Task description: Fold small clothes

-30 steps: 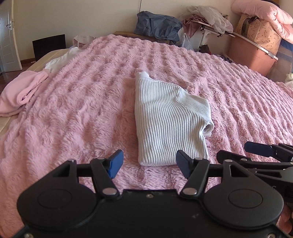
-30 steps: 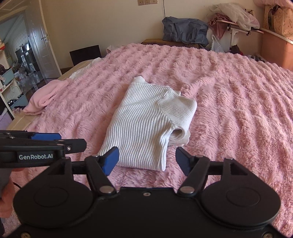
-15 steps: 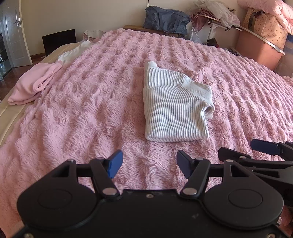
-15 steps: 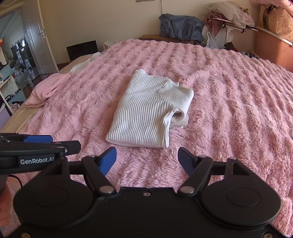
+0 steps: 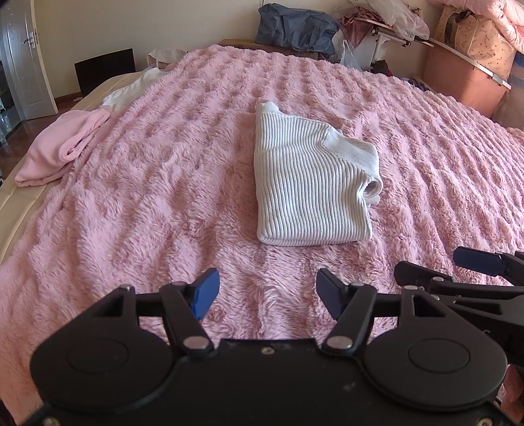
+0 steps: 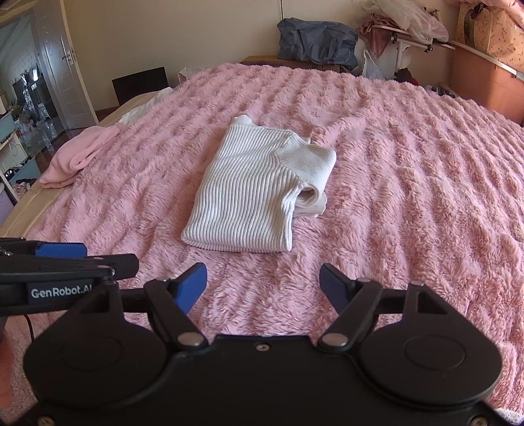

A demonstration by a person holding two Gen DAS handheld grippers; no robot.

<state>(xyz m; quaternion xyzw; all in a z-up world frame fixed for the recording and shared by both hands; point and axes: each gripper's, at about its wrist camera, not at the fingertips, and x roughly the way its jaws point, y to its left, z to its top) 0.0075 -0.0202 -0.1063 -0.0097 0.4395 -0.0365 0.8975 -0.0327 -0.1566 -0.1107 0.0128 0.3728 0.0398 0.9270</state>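
Observation:
A white ribbed sweater lies folded in a neat rectangle on the pink fluffy blanket; it also shows in the right wrist view. My left gripper is open and empty, held above the blanket short of the sweater's near edge. My right gripper is open and empty too, beside the left one and equally short of the sweater. Neither touches the cloth.
A pink garment and a white one lie at the bed's left edge. A blue bag, a clothes-laden rack and a pink storage box stand beyond the bed. A door is at left.
Both grippers have pulled back and risen from the folded sweater, which now sits farther off. The sweater has not moved. Both stay open.

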